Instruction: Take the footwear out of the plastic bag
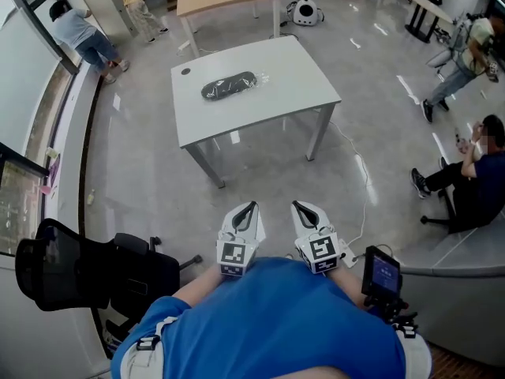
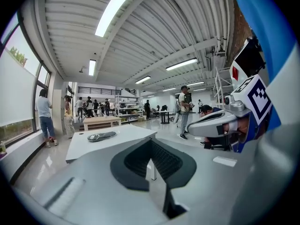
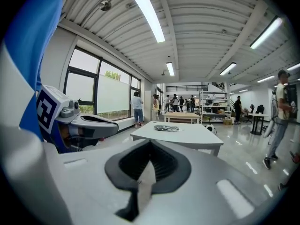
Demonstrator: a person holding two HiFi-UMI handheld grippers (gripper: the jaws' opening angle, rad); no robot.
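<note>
Jaws together, empty; footwear (image 1: 229, 86) indistinct inside its plastic bag (image 1: 259, 77).

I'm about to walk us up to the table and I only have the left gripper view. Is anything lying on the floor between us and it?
Observer: Yes. The head view shows what looks like a thin white cable trailing over the floor from the right end of the table toward us.
Operator: What is close on my left side?
Observer: A black office chair stands right beside you there.
Operator: Is the right gripper ready, fingers open?
Observer: No. The right gripper view shows the right gripper with its fingers shut and nothing between them.
</note>
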